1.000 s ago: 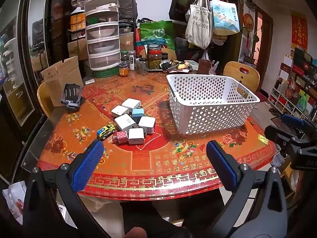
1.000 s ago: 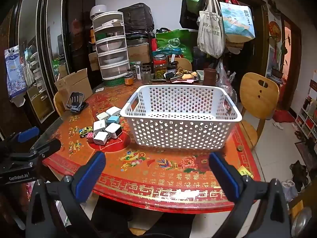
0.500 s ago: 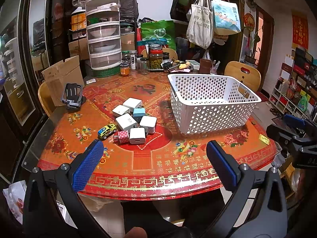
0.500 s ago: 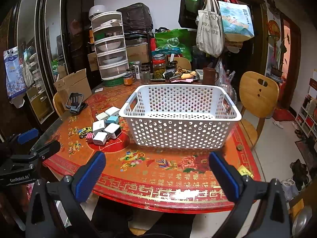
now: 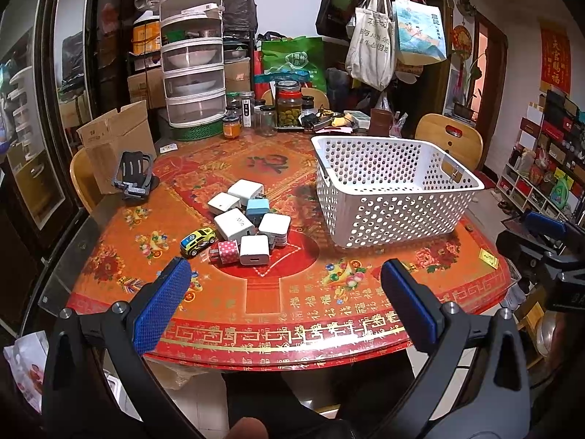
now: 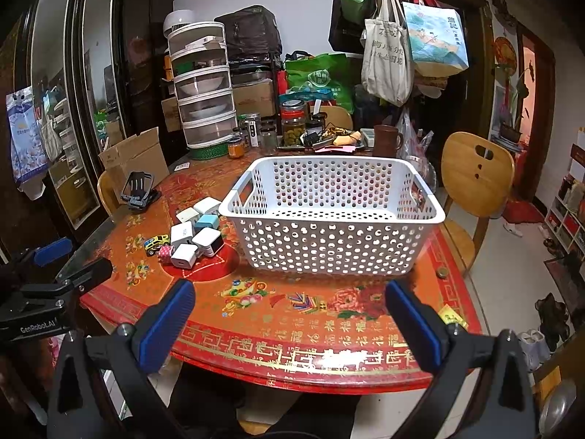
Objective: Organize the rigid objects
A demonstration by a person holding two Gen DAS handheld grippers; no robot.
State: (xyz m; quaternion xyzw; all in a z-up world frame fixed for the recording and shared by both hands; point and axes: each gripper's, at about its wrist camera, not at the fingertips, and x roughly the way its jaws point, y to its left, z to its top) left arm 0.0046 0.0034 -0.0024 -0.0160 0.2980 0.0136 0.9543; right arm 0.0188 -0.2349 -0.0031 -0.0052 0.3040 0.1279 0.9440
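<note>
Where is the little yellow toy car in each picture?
Left wrist view: the toy car is left of centre, at the left edge of the charger cluster.
Right wrist view: the toy car is far left, small, beside the same chargers.
Shared landmark: the white basket.

Both cameras sit off the near edge of the tabletop (image 5: 256,314), raised a little and looking across it toward the cluttered far wall. The left wrist view looks from the left, nearer the chargers (image 5: 245,225), with the basket (image 5: 395,197) to its right. The right wrist view looks from the right, facing the basket (image 6: 329,241) head-on, chargers (image 6: 193,234) farther left. Both share the tabletop, basket, chargers, and each sees the other hand-held gripper (image 5: 544,234) (image 6: 55,267) at its edge.
</note>
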